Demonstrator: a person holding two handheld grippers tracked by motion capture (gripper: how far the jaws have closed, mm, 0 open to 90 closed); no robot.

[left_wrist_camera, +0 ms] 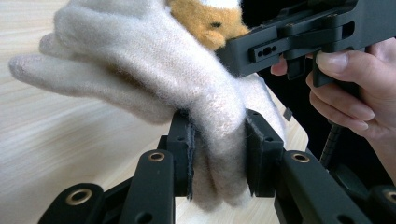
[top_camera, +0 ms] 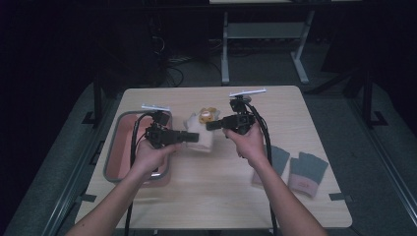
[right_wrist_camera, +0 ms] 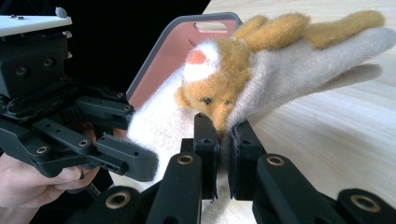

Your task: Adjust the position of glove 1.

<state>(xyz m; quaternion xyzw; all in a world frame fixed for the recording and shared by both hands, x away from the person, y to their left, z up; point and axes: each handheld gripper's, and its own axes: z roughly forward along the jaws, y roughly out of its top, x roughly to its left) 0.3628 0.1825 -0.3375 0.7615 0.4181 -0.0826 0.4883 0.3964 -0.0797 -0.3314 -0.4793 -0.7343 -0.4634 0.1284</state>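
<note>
A cream, fuzzy knit glove (top_camera: 202,132) with an orange-brown plush animal face (right_wrist_camera: 212,88) sewn on it hung between two claws above the middle of the desk (top_camera: 206,196). The face carried a white muzzle patch, a pinkish-red nose and a small dark eye, and long orange-brown plush strips ran along the glove's fingers, seen in the right gripper view. The wool looked soft and hairy, its fingers spread loosely and drooping toward the wood.

The left claw (left_wrist_camera: 218,140) was clamped on a bunched fold of the cream knit, the fabric squeezed between its two black pads. The right claw (right_wrist_camera: 223,140) was clamped on the glove just under the plush face, its pads nearly together with a thin layer of wool between them. In the high view, the left claw (top_camera: 193,137) and the right claw (top_camera: 212,125) pointed toward each other, each held in a hand, with the glove stretched between them.

A pink tray (top_camera: 118,147) with a grey rim lay on the desk's left side, under the left hand (top_camera: 152,155). Two grey gloves (top_camera: 295,167) with pink cuffs lay flat near the desk's right edge, well apart from the cream glove.
</note>
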